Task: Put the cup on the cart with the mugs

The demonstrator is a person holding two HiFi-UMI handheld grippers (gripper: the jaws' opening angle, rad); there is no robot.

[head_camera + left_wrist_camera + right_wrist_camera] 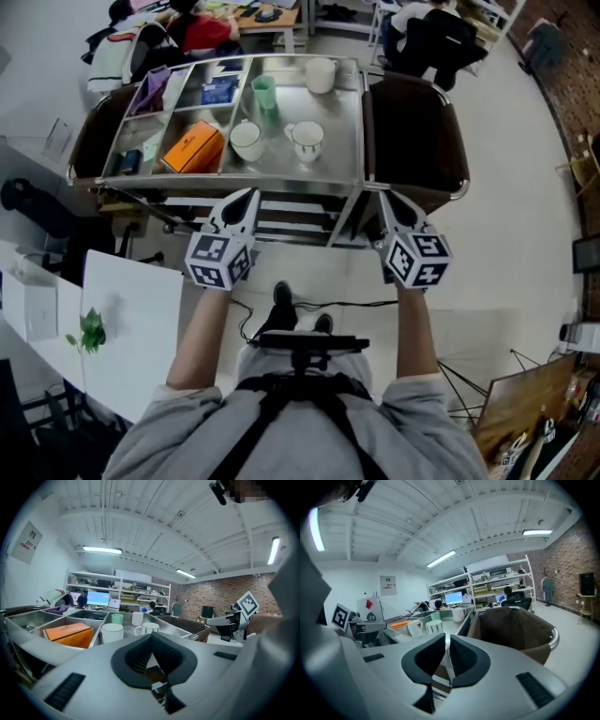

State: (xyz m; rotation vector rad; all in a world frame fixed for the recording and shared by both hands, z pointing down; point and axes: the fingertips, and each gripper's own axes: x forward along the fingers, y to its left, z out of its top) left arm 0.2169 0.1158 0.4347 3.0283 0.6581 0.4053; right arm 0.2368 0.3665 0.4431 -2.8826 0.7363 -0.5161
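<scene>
A steel cart (pixel 342 141) stands in front of me. On its tray sit a plain white mug (pixel 246 141), a patterned white mug (pixel 307 139), a green cup (pixel 264 94) and a taller white mug (pixel 321 75). My left gripper (pixel 249 195) and right gripper (pixel 385 197) hover side by side at the cart's near edge, both shut and empty. In the left gripper view the left gripper (pixel 151 637) points at the white mug (pixel 112 632) and patterned mug (pixel 149 628). In the right gripper view the right gripper (pixel 446 640) has its pads almost touching, with the mugs (pixel 434 626) ahead to the left.
An orange box (pixel 194 148) and small items fill the cart's left compartments. A brown bag (pixel 412 131) hangs on the cart's right end. A white table (pixel 122 319) with a small plant stands at my left. Desks and seated people are beyond the cart.
</scene>
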